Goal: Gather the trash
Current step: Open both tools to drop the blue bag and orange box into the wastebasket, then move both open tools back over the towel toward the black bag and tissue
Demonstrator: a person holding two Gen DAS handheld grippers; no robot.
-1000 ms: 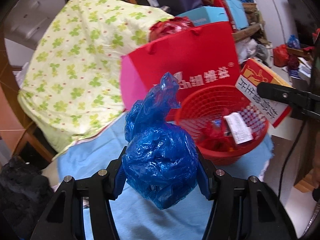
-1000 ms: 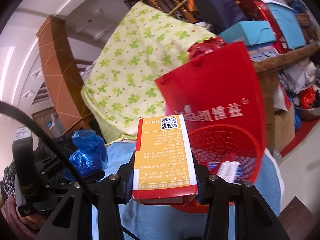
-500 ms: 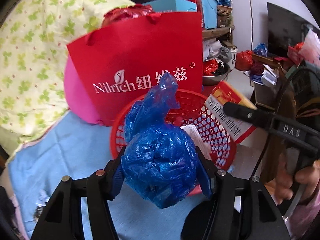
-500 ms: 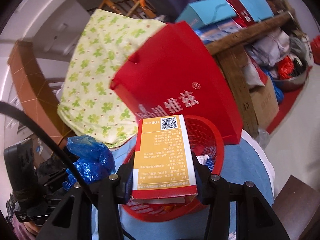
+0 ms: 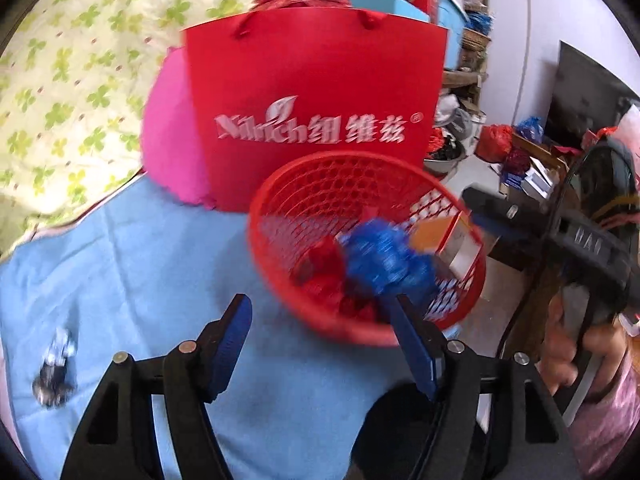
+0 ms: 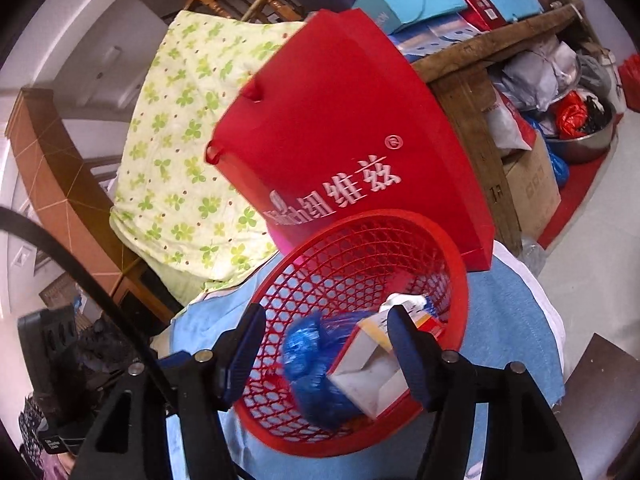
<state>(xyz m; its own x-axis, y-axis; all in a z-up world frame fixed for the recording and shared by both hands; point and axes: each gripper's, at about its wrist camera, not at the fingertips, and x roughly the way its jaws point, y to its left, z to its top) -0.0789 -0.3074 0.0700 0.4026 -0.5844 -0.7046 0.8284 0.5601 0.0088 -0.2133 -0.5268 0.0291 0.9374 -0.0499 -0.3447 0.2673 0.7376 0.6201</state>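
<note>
A red mesh basket (image 5: 276, 196) (image 6: 460, 280) stands on a blue cloth. Inside it lie a blue plastic bag (image 5: 384, 260) (image 6: 316, 364), blurred, and an orange-and-white carton (image 5: 444, 240) (image 6: 372, 372) among red scraps. My left gripper (image 5: 320, 300) hovers at the basket's near rim, its jaws opening with nothing between them. My right gripper (image 6: 325, 312) hangs over the basket from the other side, its jaws opening too. The bag and carton lie below its pads, untouched. A small crumpled silvery scrap (image 5: 56, 372) rests on the cloth at the left.
A red paper bag (image 5: 316, 112) (image 6: 340, 140) stands right behind the basket, with a pink thing (image 5: 168, 132) beside it. A green-patterned quilt (image 5: 60, 80) covers the back left. Boxes and clutter (image 6: 520, 92) crowd the right. A hand (image 5: 568, 360) holds the right gripper.
Both grippers came in over the basket and tipped downward. The left let go of the blue bag and the right let go of the carton; both now lie in the basket.
</note>
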